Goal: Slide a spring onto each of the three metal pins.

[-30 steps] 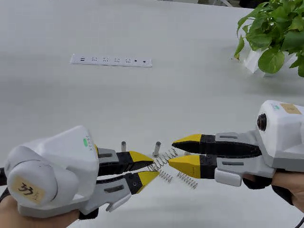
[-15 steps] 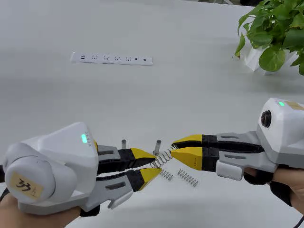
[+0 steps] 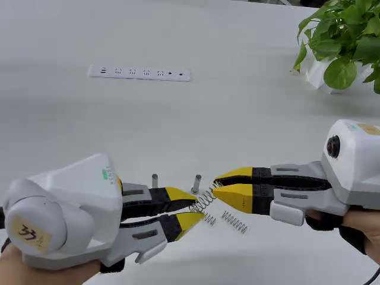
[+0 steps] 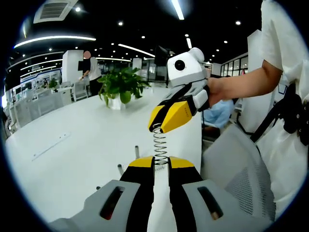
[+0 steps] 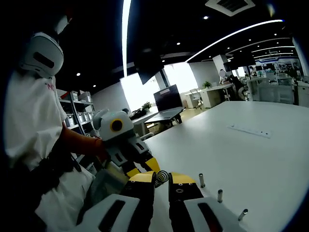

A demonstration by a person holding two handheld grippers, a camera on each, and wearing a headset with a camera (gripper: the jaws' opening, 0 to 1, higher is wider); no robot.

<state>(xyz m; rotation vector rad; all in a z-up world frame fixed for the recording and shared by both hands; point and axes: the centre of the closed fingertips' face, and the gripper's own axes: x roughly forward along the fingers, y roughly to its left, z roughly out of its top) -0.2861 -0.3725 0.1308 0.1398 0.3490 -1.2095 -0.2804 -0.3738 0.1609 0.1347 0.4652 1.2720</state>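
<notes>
Left hand-held gripper (image 3: pixel 198 208) and right hand-held gripper (image 3: pixel 216 184) are each pinching one end of a spring (image 3: pixel 205 199) above the surface (image 3: pixel 249 119), while two springs (image 3: pixel 234 222) are lying loose and three pins (image 5: pixel 219 195) are standing bare.

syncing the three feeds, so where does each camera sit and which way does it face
Head view: on the person's head, facing down at the table; left claw, right claw, left hand and right hand show.
Left gripper view: on the left claw, facing along its jaws at the right claw and the person's arm.
Right gripper view: on the right claw, facing the left claw, the person's shirt and three pins.
Shared: all see the spring held between both claws.
</notes>
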